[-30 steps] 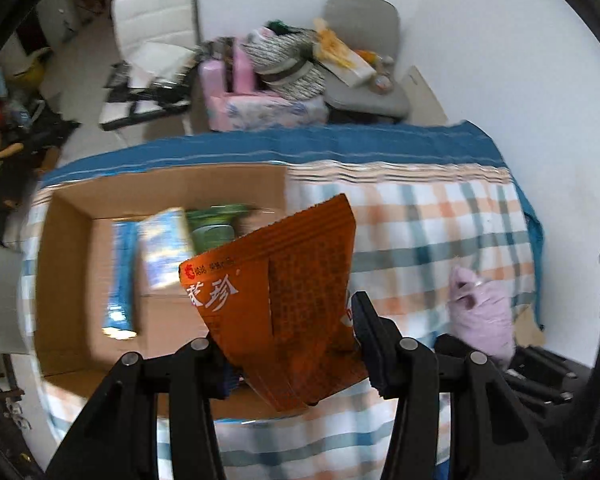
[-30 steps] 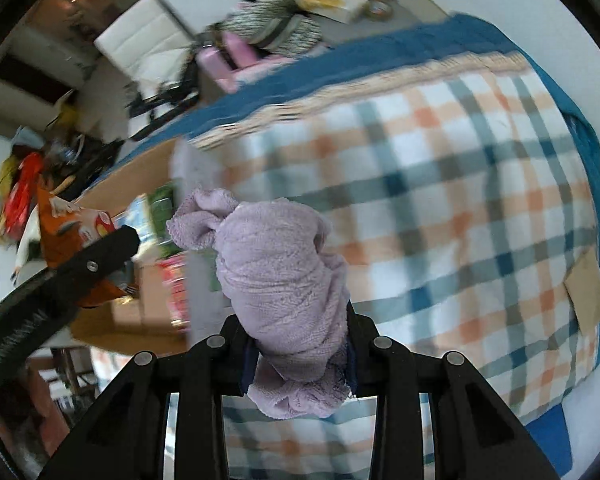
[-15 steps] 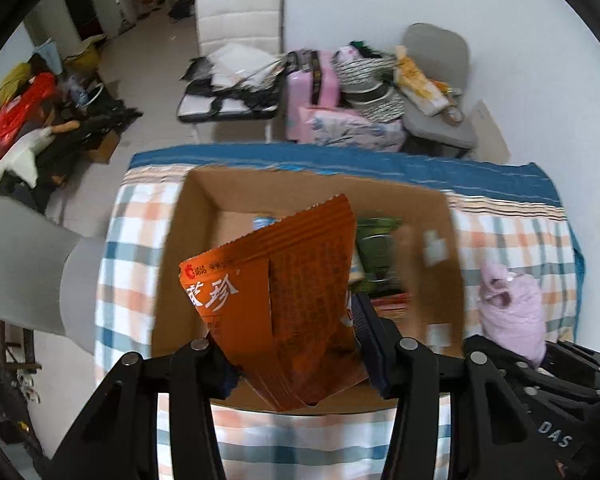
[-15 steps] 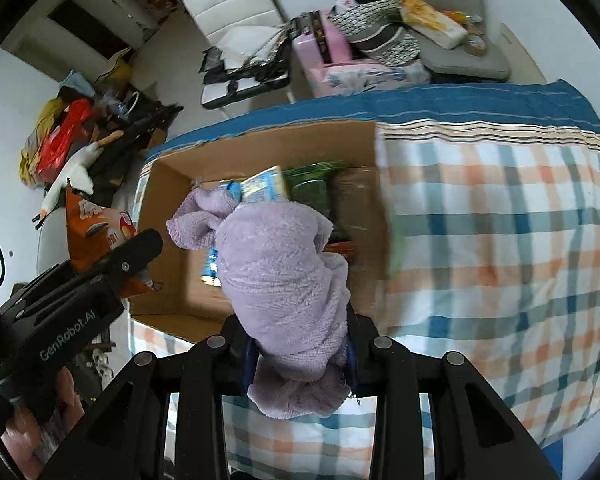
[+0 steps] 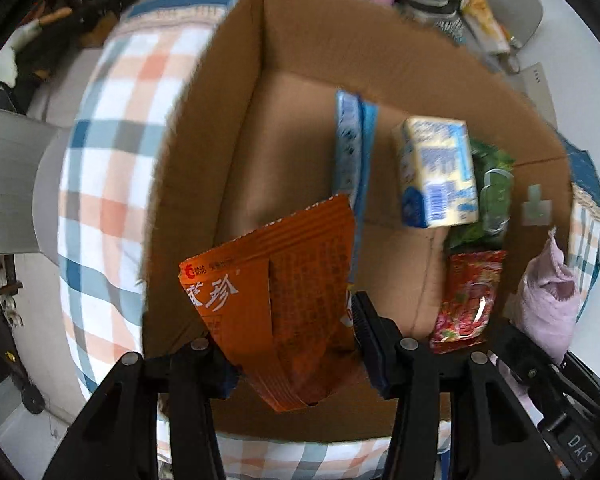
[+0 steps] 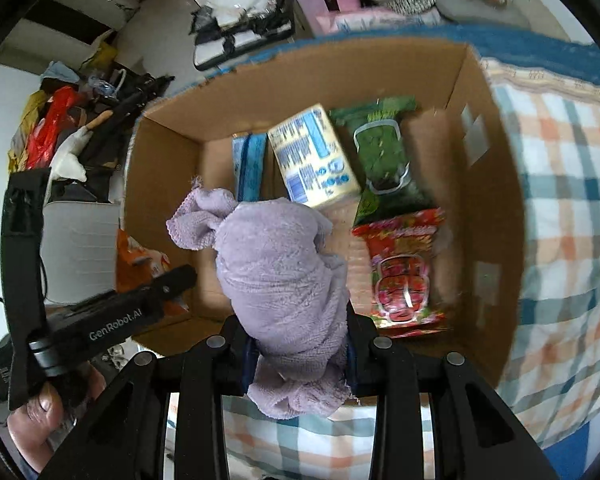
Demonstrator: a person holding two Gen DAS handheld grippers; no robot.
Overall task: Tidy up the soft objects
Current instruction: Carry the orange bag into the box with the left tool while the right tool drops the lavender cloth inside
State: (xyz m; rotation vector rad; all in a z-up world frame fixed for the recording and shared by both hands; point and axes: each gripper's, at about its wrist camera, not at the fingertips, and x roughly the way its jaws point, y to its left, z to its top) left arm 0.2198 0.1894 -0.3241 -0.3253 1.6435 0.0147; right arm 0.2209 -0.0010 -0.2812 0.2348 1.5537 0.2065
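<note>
Both claws have closed in over the box; my left claw grips the orange packet, my right claw the towel. Releasing together risks tangling.

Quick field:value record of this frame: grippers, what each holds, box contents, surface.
left gripper: shut on orange snack bag, over box
right gripper: shut on purple towel, over box
container: open cardboard box
box contents: blue pack, yellow-blue pack, green pack, red pack
surface: plaid cloth
</note>
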